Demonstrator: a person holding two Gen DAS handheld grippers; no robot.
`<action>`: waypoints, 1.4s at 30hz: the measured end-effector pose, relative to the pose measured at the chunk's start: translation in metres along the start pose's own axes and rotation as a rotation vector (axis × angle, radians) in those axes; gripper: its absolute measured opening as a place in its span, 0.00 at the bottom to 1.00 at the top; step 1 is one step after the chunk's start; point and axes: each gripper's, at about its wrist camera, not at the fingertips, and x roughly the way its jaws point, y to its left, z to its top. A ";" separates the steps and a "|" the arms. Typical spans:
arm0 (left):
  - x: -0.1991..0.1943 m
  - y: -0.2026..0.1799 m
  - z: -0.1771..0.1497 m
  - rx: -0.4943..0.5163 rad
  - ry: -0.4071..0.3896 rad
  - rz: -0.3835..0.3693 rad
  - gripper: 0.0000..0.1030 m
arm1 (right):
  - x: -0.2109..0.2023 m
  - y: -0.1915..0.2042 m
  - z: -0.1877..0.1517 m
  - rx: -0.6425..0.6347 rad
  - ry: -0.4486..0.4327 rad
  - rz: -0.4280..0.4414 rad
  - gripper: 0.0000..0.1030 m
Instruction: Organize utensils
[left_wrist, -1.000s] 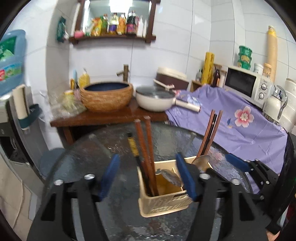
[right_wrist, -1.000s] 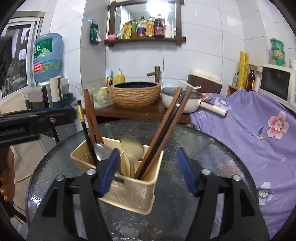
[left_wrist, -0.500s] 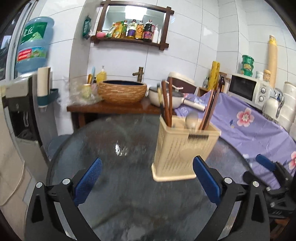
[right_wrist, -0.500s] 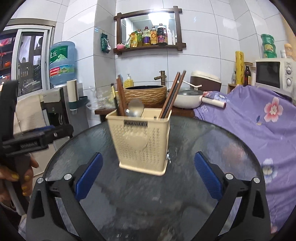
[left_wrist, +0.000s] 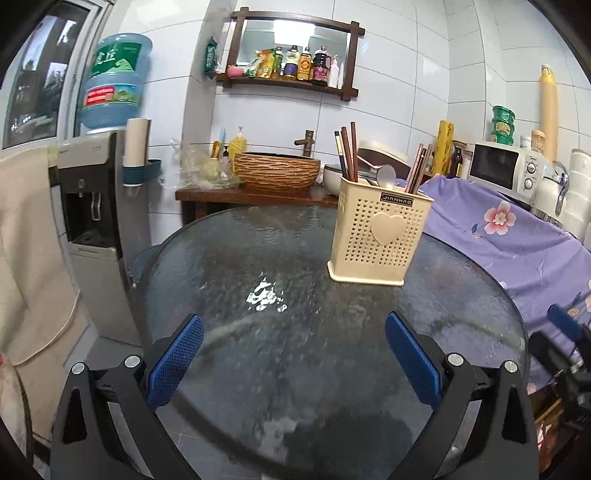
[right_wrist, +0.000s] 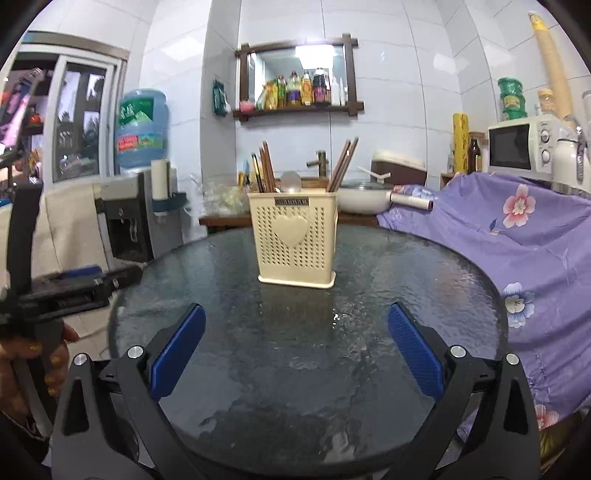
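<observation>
1. Blue-padded, your left gripper and right gripper both stood wide with nothing between the pads, hanging over the near edge of the glass table.
2. You had bare glass between them and the holder.
3. Beyond the middle of the table, toward its far edge, the cream utensil holder stood upright, with chopsticks and a spoon inside.
4. Risk, as I judged it: a careless return could have clipped the tall chopsticks and tipped the light holder on slick glass.
</observation>
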 end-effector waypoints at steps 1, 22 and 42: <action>-0.007 -0.002 -0.003 0.007 -0.003 0.001 0.94 | -0.008 0.002 0.000 -0.002 -0.014 0.002 0.94; -0.058 -0.028 -0.019 0.071 -0.053 -0.045 0.94 | -0.071 0.003 -0.006 0.046 -0.085 0.012 0.94; -0.061 -0.031 -0.024 0.086 -0.038 -0.032 0.94 | -0.076 0.007 -0.008 0.039 -0.078 0.014 0.94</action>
